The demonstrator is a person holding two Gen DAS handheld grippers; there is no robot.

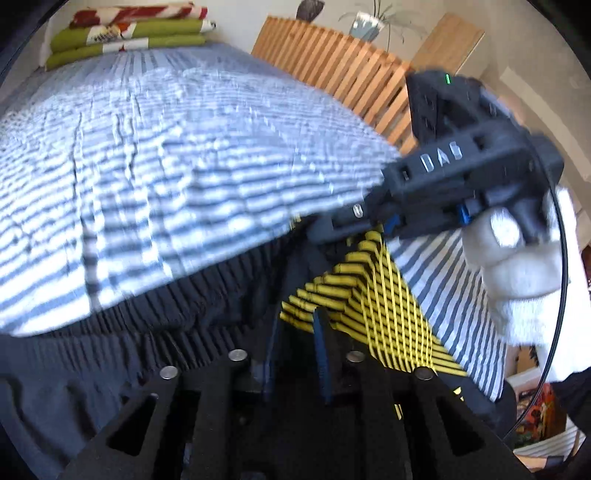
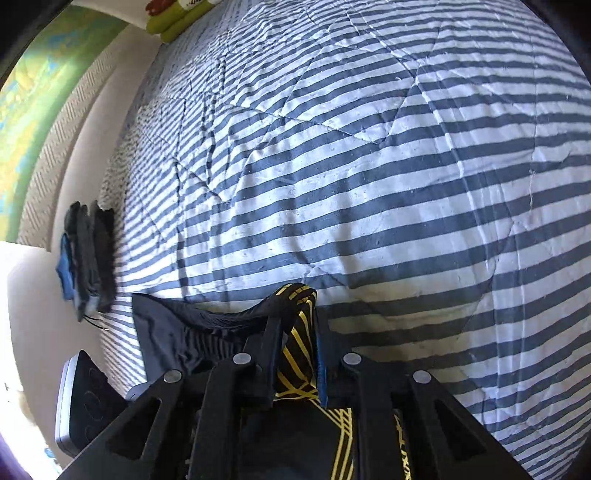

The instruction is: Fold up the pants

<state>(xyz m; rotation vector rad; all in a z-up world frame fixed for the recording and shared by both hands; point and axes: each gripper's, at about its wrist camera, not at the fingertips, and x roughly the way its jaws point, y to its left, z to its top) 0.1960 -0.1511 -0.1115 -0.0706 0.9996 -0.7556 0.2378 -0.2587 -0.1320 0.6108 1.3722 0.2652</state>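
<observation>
The pants [image 1: 207, 295] are black with a ribbed waistband and a panel of yellow stripes [image 1: 373, 295]. They hang lifted above the striped bed. My left gripper [image 1: 295, 332] is shut on the pants' cloth at the bottom of the left wrist view. My right gripper [image 1: 354, 225], held by a white-gloved hand [image 1: 517, 266], pinches the yellow-striped part from the right. In the right wrist view, my right gripper [image 2: 295, 339] is shut on the pants [image 2: 291, 369], and black cloth trails off to its left [image 2: 173, 339].
A bed cover [image 2: 369, 166] with blue and white stripes fills both views. Folded dark and blue clothes [image 2: 85, 258] lie by the wall. Green and red pillows [image 1: 125, 33] sit at the far end. A wooden slatted frame [image 1: 332, 62] stands beyond the bed. A dark flat device [image 2: 85, 406] sits low left.
</observation>
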